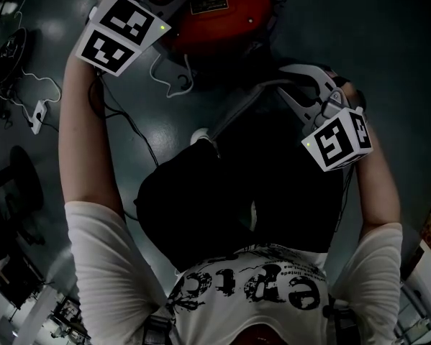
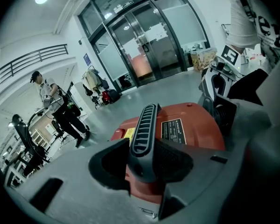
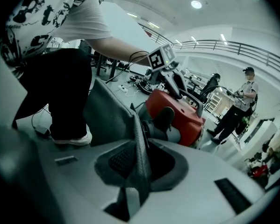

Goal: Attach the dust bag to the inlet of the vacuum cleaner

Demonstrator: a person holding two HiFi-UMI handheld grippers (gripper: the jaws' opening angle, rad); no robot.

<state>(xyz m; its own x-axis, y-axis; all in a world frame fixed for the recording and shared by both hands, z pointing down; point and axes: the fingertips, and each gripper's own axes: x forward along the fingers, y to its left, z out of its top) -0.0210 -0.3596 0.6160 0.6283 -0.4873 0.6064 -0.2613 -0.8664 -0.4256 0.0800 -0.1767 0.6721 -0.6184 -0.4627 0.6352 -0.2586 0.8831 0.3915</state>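
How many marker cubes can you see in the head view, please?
2: one cube at upper left, beside the red vacuum cleaner; the other cube at mid right. None seems hidden.

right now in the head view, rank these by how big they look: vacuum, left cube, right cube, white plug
1. vacuum
2. left cube and right cube: nearly alike; the left looks slightly bigger, perhaps only nearer the camera
3. white plug
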